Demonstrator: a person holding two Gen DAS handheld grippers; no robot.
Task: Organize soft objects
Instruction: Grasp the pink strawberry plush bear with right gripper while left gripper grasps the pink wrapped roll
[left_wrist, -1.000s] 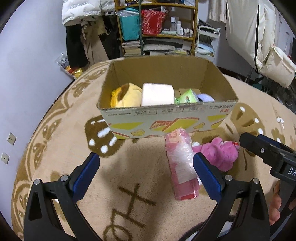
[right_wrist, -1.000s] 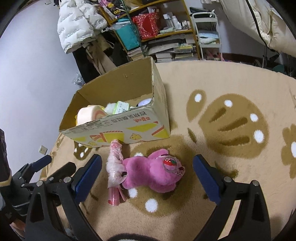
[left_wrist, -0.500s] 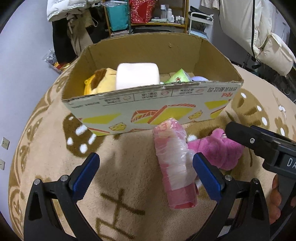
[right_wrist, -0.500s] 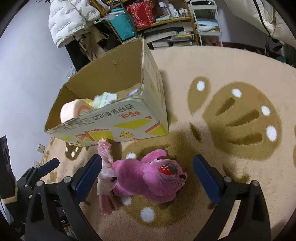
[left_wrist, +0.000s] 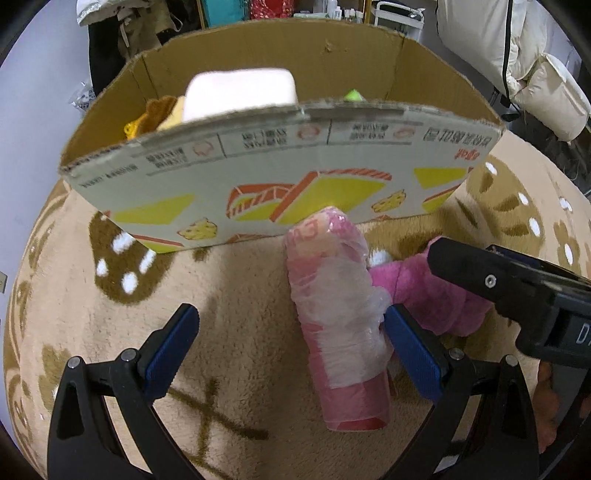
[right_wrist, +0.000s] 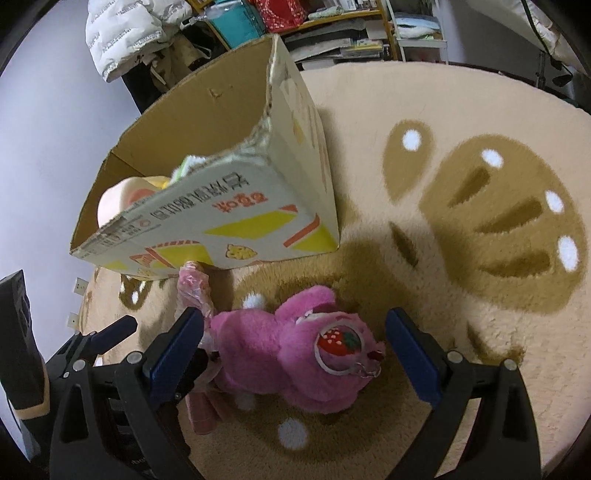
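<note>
The box (left_wrist: 280, 177) blocks my way ahead. My left gripper (left_wrist: 291, 343), jaws wide, straddles the pink roll (left_wrist: 340, 325) on the rug (left_wrist: 229, 295); my right gripper (right_wrist: 295, 350), also spread, brackets the plush (right_wrist: 295, 354).

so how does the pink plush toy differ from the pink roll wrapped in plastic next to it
The pink plush toy is furry and lumpy with limbs; the pink plastic-wrapped roll is smooth, glossy and cylindrical. The toy is a deeper magenta and carries a strawberry badge; the roll is paler with a clear film. Both lie on the rug in front of the cardboard box, touching each other.
</note>
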